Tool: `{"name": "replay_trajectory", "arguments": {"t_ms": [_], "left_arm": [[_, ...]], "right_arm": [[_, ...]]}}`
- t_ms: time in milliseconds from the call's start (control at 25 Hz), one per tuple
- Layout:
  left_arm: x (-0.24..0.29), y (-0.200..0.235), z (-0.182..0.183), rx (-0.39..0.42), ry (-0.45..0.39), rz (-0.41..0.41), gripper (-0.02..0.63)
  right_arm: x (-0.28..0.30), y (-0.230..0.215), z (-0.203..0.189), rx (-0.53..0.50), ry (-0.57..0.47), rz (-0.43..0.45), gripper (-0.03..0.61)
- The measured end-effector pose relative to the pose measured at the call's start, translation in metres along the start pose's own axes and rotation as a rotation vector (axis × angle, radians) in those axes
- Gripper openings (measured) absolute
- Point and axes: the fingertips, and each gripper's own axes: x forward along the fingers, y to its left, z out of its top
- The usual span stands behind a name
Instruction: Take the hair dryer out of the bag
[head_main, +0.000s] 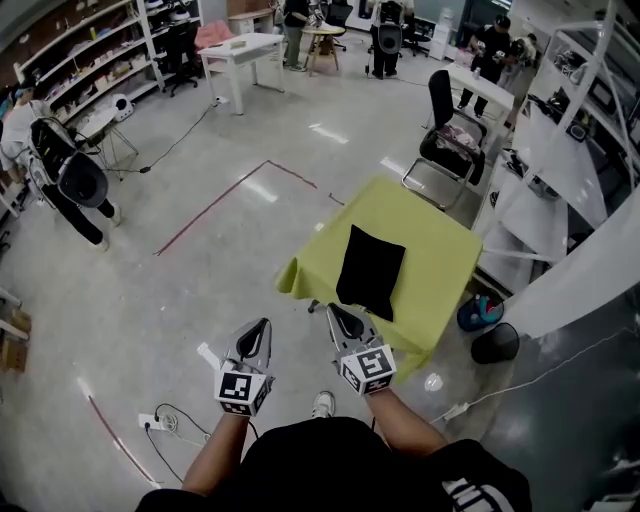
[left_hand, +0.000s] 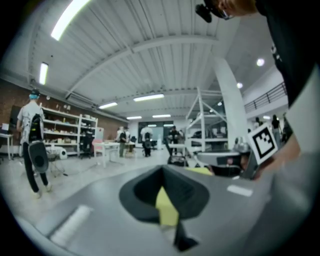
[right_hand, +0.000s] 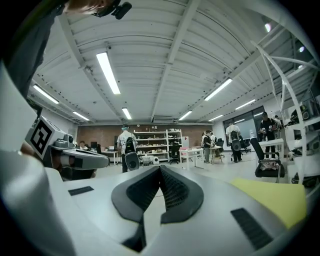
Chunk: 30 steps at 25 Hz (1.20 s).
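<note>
A black bag (head_main: 370, 265) lies flat on a table covered with a yellow-green cloth (head_main: 440, 260). No hair dryer shows in any view. In the head view both grippers are held side by side in front of the table's near corner. My left gripper (head_main: 264, 323) is over the floor, left of the table, its jaws shut and empty. My right gripper (head_main: 332, 309) is shut and empty too, its tip just short of the cloth's near edge and the bag. In the gripper views the left gripper (left_hand: 161, 172) and the right gripper (right_hand: 161, 170) show closed jaws pointing level across the room.
A black office chair (head_main: 445, 150) stands behind the table. A black bin (head_main: 495, 343) and a blue object (head_main: 480, 312) sit on the floor at its right, by white shelving (head_main: 560, 180). A power strip and cable (head_main: 160, 422) lie at lower left. A person with a backpack (head_main: 60, 170) stands far left.
</note>
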Motion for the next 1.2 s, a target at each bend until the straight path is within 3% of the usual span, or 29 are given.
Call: {"name": "replay_trajectory", "arguments": {"t_ms": [560,840,1200], "left_arm": [[0.088,-0.01,0.006,0.026,0.031,-0.096,0.006],[0.145,-0.016,0.006,0.038,0.021,-0.198,0.006],[0.221,-0.01,0.017,0.005,0.039,-0.391,0.007]], "right_arm": [[0.015,-0.068,0.003,-0.035,0.013,-0.05,0.006],[0.027,-0.103,-0.009,-0.054,0.054,-0.125,0.006],[0.07,-0.139,-0.006,-0.045,0.078,-0.219,0.006]]}}
